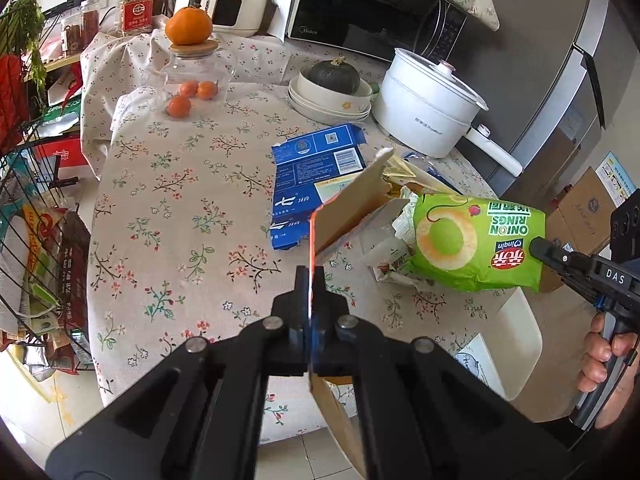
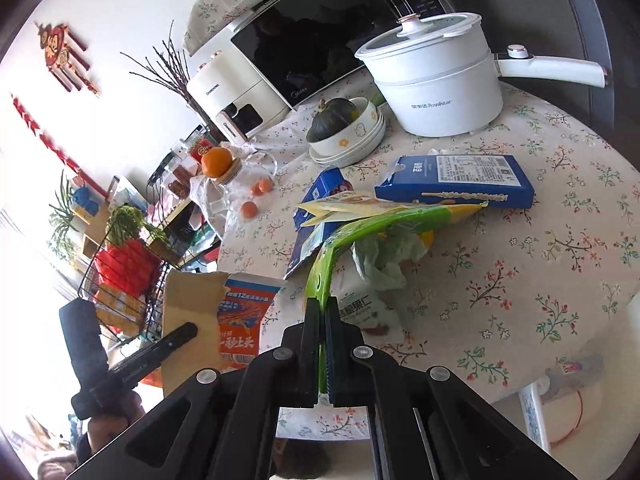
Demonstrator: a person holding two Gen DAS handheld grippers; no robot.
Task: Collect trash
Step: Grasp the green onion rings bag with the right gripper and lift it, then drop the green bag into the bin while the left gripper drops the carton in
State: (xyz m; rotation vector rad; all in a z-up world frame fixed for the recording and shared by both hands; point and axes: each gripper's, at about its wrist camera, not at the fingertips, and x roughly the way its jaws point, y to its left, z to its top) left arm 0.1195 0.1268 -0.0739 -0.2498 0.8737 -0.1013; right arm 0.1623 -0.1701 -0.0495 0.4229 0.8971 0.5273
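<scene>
Your round table (image 1: 192,208) wears a floral cloth, and plenty rests straight on it. At twelve o'clock in the left wrist view stands the microwave (image 1: 372,4), with the white pot (image 1: 424,108) at about two. A stack of bowls (image 1: 328,100) (a dark squash inside) sits near one. Three small oranges (image 1: 192,96) lie at eleven beside a glass jar (image 1: 196,68). A flattened blue box (image 1: 316,176) lies near the centre.

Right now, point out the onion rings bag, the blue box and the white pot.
onion rings bag (image 1: 476,240): left wrist view, printed green front.
blue box (image 2: 456,182): right wrist view, top face.
white pot (image 2: 436,92): right wrist view, side wall.
</scene>
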